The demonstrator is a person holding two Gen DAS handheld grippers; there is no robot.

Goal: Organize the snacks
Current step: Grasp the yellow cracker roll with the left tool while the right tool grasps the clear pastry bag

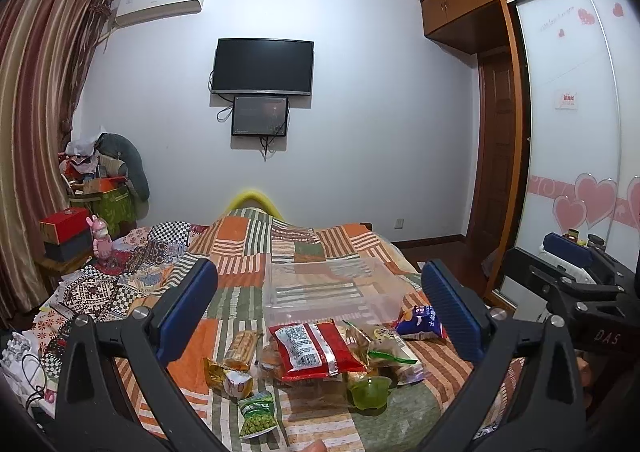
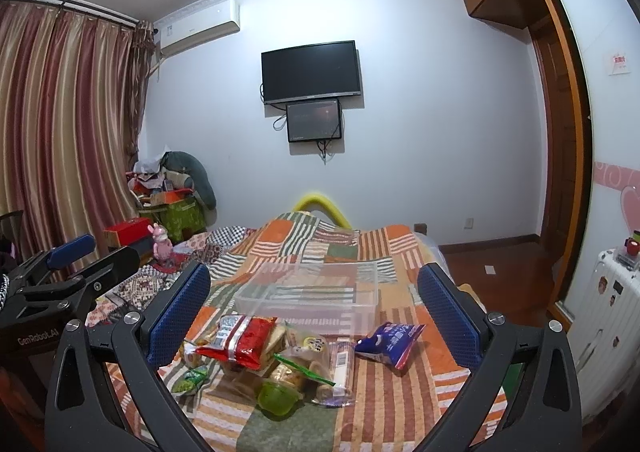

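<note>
A pile of snacks lies on the patchwork bedspread: a red packet [image 1: 310,348] [image 2: 240,340], a blue packet [image 1: 422,322] [image 2: 390,342], a green pea packet [image 1: 258,414] [image 2: 188,380], a green jelly cup [image 1: 370,392] [image 2: 278,398] and several clear-wrapped pastries [image 2: 308,364]. A clear plastic bin [image 1: 328,292] [image 2: 312,296] stands just behind the pile. My left gripper [image 1: 320,308] is open and empty above the pile. My right gripper [image 2: 314,308] is open and empty above it too, and shows at the right of the left wrist view [image 1: 568,256].
The bed [image 1: 248,252] runs toward a white wall with a TV [image 1: 262,66]. Boxes and a pink toy [image 1: 102,238] sit on a side table at left. A wardrobe [image 1: 568,112] and a white suitcase [image 2: 612,316] stand at right.
</note>
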